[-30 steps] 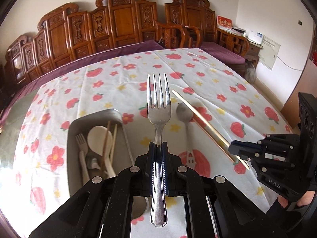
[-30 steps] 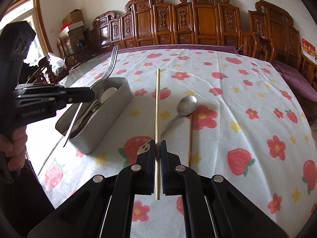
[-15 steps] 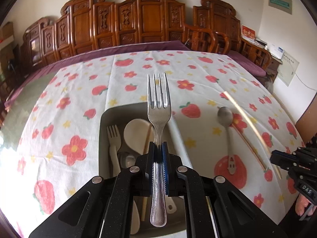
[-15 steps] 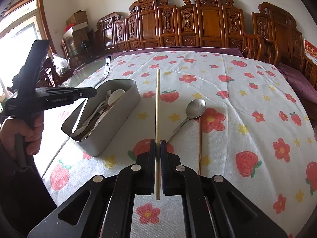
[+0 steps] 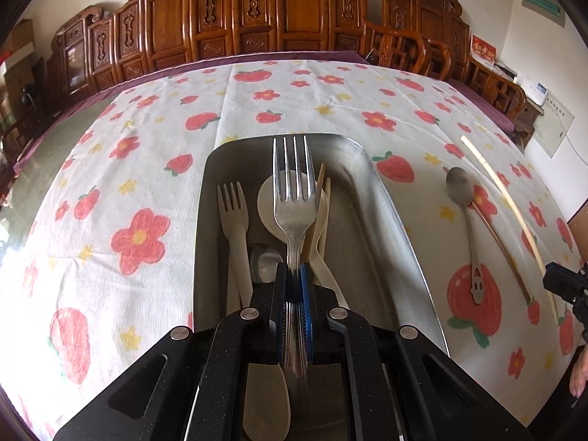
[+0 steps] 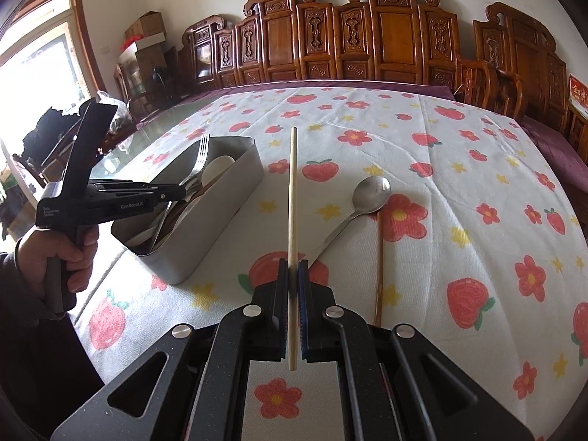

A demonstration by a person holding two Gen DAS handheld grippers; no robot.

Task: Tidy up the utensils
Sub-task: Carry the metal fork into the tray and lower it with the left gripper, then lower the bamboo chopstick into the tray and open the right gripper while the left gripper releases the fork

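Since a second ago we've carried the left gripper (image 5: pixel 294 286), clamping the fork (image 5: pixel 295 198), over the metal box (image 5: pixel 386 198); right gripper (image 6: pixel 293 283) pinches a chopstick (image 6: pixel 293 191) above the tablecloth (image 6: pixel 459 169).

This looks like a dining or sitting room in a home. A row of dark carved wooden chairs (image 6: pixel 382 36) lines the pale wall behind the worktop, which is covered by a white tablecloth printed with red strawberries and flowers (image 5: pixel 330 103). Stacked cardboard boxes (image 6: pixel 145 36) sit in one corner by a bright wood-framed window (image 6: pixel 44 47), possibly a door. A white paper notice (image 5: pixel 556 126) hangs on the side wall.
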